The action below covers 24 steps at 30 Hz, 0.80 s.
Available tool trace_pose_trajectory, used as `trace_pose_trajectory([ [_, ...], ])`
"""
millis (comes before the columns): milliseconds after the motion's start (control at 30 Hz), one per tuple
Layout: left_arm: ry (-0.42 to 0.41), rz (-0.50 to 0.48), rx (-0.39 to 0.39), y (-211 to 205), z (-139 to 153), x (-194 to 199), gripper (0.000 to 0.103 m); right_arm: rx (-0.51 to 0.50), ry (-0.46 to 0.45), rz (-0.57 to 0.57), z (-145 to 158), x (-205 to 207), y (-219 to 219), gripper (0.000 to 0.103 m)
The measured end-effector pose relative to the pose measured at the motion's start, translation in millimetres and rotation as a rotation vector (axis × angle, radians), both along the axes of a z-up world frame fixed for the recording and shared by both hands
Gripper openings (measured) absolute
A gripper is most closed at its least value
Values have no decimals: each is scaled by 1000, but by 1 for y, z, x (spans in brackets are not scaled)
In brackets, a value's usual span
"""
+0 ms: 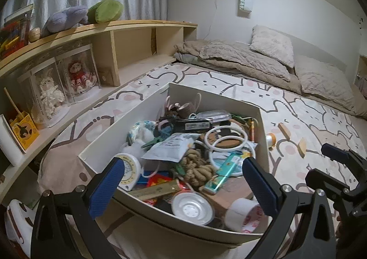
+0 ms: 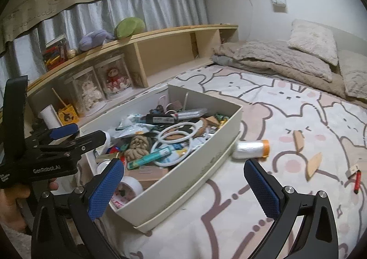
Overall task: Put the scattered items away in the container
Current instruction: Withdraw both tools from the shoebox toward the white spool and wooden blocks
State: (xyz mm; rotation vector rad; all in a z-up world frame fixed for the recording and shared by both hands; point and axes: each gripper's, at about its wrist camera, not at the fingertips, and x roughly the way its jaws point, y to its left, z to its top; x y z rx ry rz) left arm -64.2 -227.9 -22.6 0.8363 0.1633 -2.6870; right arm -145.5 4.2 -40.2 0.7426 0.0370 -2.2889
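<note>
A cream open box (image 1: 261,126) sits on the bed, full of small clutter: white rings (image 1: 226,138), a coil of rope (image 1: 199,167), tape rolls, packets. My left gripper (image 1: 183,162) hovers over the box's near end, open, nothing between its blue pads. Beyond the box's near right wall (image 2: 183,181), my right gripper (image 2: 184,165) is also open and holds nothing. Loose on the bedspread lie a plastic film roll with an orange cap (image 2: 251,149), two wooden pieces (image 2: 298,142) (image 2: 314,165) and a red stick (image 2: 357,182).
A wooden shelf (image 2: 160,32) runs along the left with dolls in clear cases (image 2: 114,80), plush toys and books. Folded blankets and pillows (image 2: 286,59) lie at the far end of the bed. A hand (image 2: 13,192) holds the left gripper's handle.
</note>
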Motion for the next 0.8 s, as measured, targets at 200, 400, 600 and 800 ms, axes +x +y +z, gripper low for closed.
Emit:
trace_pose_trajectory([
  [200, 5, -21, -6, 15, 3, -5, 103, 3, 10, -29, 3, -3, 16, 103],
  [400, 12, -39, -4, 25, 5, -8, 103, 8, 20, -58, 5, -4, 30, 103],
  [600, 35, -65, 7, 39, 8, -15, 103, 10, 39, -103, 11, -9, 51, 103],
  [800, 48, -107, -6, 60, 11, -28, 103, 16, 65, -144, 20, -11, 75, 103],
])
